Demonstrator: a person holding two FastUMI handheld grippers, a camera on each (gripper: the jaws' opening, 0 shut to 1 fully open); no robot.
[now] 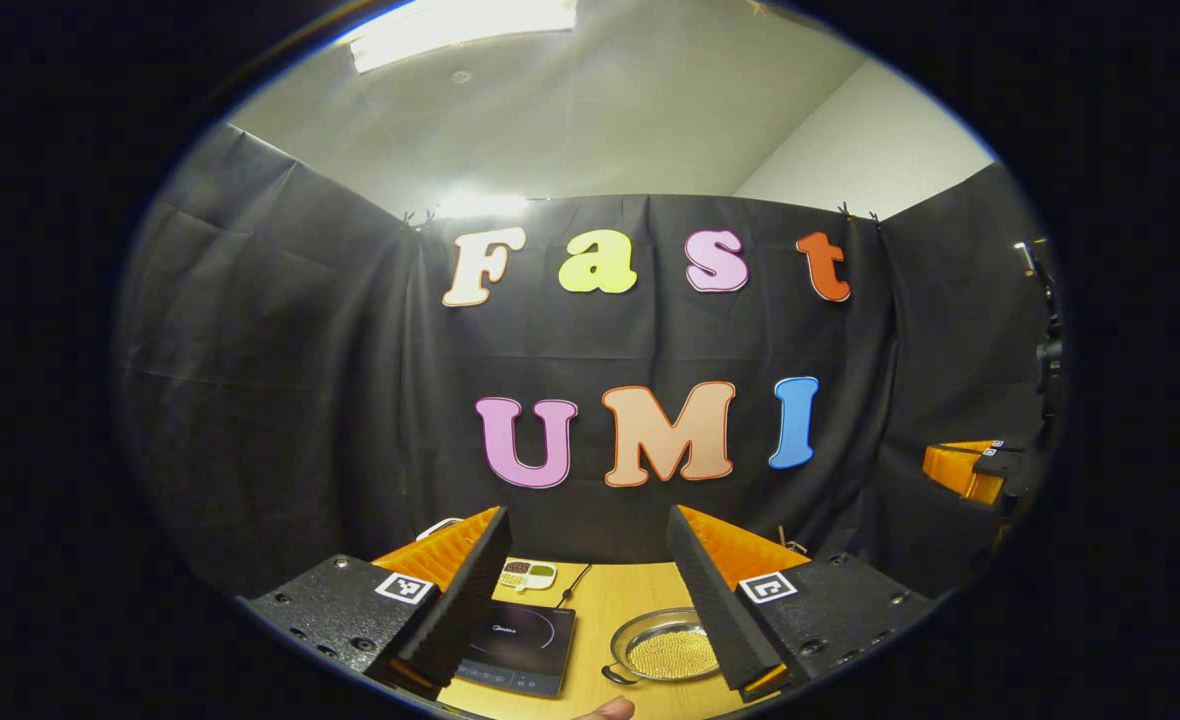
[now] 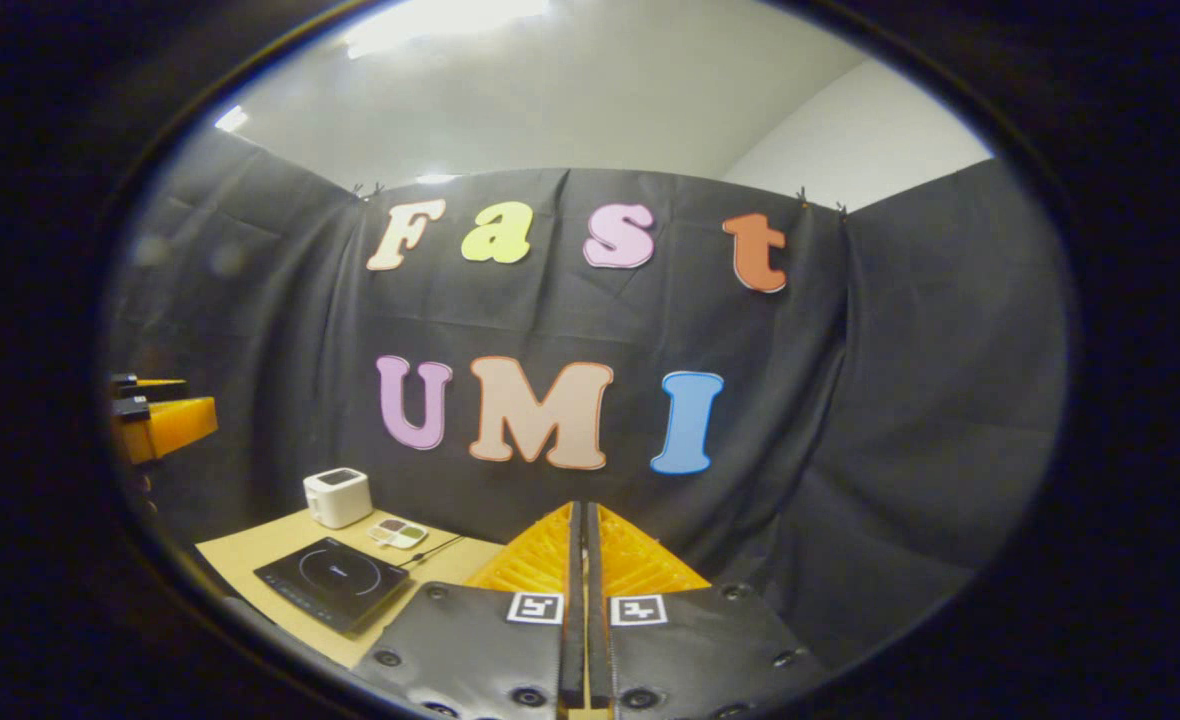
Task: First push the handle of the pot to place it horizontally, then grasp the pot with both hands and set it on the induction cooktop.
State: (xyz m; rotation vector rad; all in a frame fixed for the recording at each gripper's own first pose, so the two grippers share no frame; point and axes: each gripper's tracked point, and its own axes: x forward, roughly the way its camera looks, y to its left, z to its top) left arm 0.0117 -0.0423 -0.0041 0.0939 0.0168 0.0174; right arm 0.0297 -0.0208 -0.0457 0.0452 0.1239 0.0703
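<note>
While I hold both tools up above the bench [image 1: 630, 600], my left hand-held gripper [image 1: 590, 590] stands wide, its two black ribbed fingers [image 1: 455, 600] well apart with nothing between them. Through that gap, in the left gripper view, I see the induction cooktop [image 1: 520, 645] lying flat on the pale wood, dark and glossy with a ring marked on its top. The pot [image 1: 665, 648] sits on the bench just beside the cooktop, on the side toward my left gripper's right finger; it is a shallow metal pot with a round rim and a pale yellow grainy fill inside. Its small dark handle [image 1: 615, 675] sticks out from the rim toward the near edge of the bench, on the cooktop's side. The pot does not touch the cooktop. Beyond the cooktop, toward the cloth wall, lies a small divided dish [image 1: 528, 574] with dark and green contents, and a thin black cord [image 1: 575, 583] runs from the cooktop's back edge.

My right hand-held gripper [image 2: 582, 560] is closed, its orange-backed fingers pressed flat together and holding nothing. In the right gripper view the cooktop [image 2: 335, 582] lies off to that gripper's left, with a white toaster [image 2: 338, 496] behind it near the wall and the divided dish [image 2: 399, 533] between the two
</note>
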